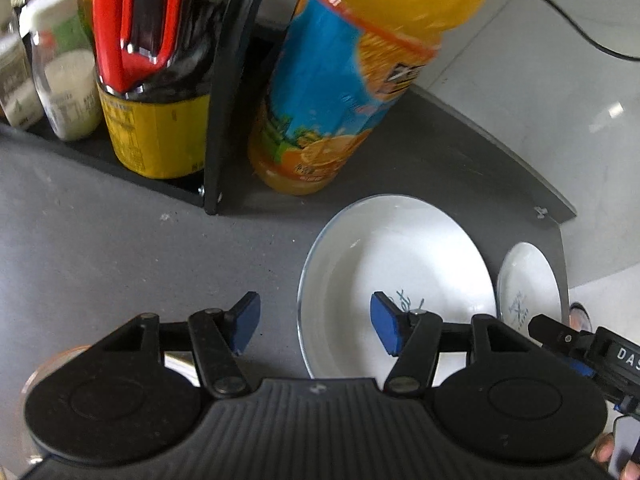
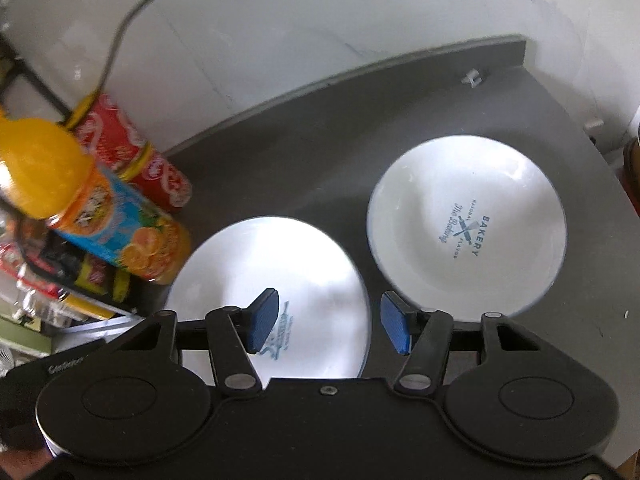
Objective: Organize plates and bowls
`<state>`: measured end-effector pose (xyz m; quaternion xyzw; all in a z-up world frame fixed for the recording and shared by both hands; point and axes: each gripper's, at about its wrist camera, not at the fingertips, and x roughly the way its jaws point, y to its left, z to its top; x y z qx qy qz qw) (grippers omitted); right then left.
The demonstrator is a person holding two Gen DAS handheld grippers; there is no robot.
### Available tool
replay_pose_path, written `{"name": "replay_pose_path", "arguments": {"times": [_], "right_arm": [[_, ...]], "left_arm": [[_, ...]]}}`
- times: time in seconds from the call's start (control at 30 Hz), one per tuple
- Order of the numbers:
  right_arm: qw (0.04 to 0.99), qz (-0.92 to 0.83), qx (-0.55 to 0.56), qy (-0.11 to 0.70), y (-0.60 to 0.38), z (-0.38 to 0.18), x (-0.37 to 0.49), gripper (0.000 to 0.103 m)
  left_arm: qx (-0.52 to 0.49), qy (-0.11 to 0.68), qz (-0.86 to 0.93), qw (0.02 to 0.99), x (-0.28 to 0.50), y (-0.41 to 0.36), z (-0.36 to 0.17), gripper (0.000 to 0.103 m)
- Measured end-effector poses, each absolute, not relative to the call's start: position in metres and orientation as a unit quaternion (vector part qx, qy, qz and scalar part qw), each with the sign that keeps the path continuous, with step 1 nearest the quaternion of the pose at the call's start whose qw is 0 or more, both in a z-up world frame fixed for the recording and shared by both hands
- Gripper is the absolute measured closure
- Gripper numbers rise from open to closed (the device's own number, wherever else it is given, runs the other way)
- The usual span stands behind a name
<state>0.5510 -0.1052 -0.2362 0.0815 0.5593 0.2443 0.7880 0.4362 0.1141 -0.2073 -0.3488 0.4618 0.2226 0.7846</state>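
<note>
- Far L, left wrist view: black rack point(image 1: 212, 128) on the grey counter point(image 1: 100, 248) w/ condiments: white-cap jar point(image 1: 66, 80), dark sauce bottle w/ yellow label and red cap point(image 1: 156, 80). Not task items; leave them.
- Just R of the rack: orange juice bottle point(image 1: 328, 92), upright on the counter, close behind the near dish. Right wrist view shows a red can point(image 2: 136, 152) behind it.
- Your left gripper point(image 1: 316, 322): jaws wide apart, nothing between them. Left pad point(image 1: 244, 320) is over bare counter, right pad over the dish, so the gap straddles the dish's L rim.
- Near dish = shallow white plate w/ thin blue rim point(image 1: 400, 256), printed logo in the well, flat on the counter, empty.
- Your right gripper point(image 2: 326, 322): jaws also wide apart, holding nothing. Its left pad point(image 2: 264, 320) is over the same plate point(image 2: 280, 272); the gap straddles that plate's R rim. Contact w/ rim: can't tell in either view.
- R of that: second white dish, "BAKERY" logo point(image 2: 468, 224), looks deeper, prob. a bowl. Sits just beside the plate, rims near, not touching, not nested. Seen small at the counter edge in the left wrist view point(image 1: 528, 288).
- Progress (judgement): nothing stacked yet. Both dishes lie separate; no stack or dish slot visible. Task looks at or near its start.
- Left to do: grip one dish by the rim, set it on or in the other or wherever dishes go. Target spot not shown.
- Watch: juice bottle is close to the plate's far rim; a tilted lift could tip it.
</note>
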Motion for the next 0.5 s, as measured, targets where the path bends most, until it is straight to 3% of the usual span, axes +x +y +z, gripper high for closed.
{"name": "replay_pose_path", "arguments": {"times": [0.1,0.3,0.33,0.5], "right_arm": [[0.776,0.24,0.073,0.578,-0.099,-0.25,0.563,0.054],[0.754,0.231,0.06,0.612,-0.09,-0.272,0.577,0.055],[0.751,0.231,0.06,0.616,-0.09,-0.274,0.579,0.061],[0.731,0.233,0.05,0.639,-0.082,-0.29,0.583,0.066]], "left_arm": [[-0.363,0.463,0.228,0.776,0.441,0.119,-0.22,0.049],[-0.392,0.468,0.243,0.753,0.447,0.126,-0.24,0.07],[-0.399,0.47,0.246,0.748,0.447,0.127,-0.244,0.073],[-0.426,0.468,0.251,0.732,0.443,0.129,-0.253,0.079]]}}
